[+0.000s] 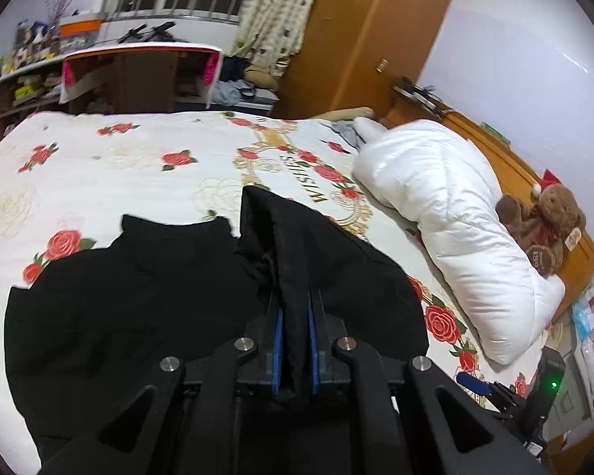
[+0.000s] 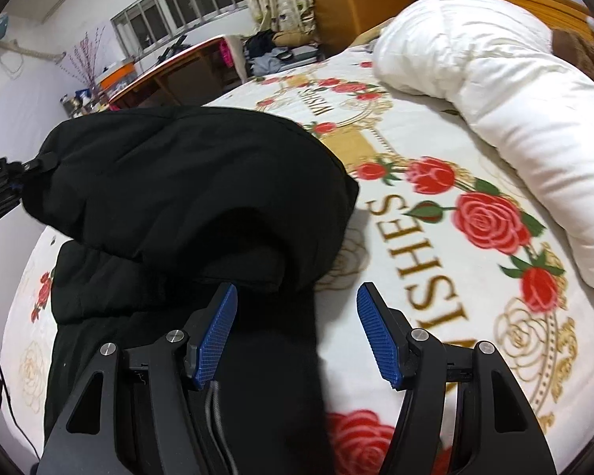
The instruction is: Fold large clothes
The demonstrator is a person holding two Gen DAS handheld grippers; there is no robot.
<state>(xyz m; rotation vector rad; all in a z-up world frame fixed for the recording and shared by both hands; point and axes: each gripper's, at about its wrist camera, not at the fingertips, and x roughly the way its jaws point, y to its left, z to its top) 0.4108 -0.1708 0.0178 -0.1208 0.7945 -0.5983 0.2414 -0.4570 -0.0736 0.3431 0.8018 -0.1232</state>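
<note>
My left gripper is clamped on a raised fold of the black jacket on the bed. My right gripper is wide apart, empty, over the jacket's near edge, the bulk lying ahead-left.

Both views are evenly lit by soft indoor light from above, with only faint shadows under the black garment, whose folds sink into near-featureless dark. The white duvet ahead and to the right of the left gripper glares almost blown out. Fisheye bending curves every edge into a black vignette, and the right-wrist picture shows slight motion blur on the bedspread lettering
</note>
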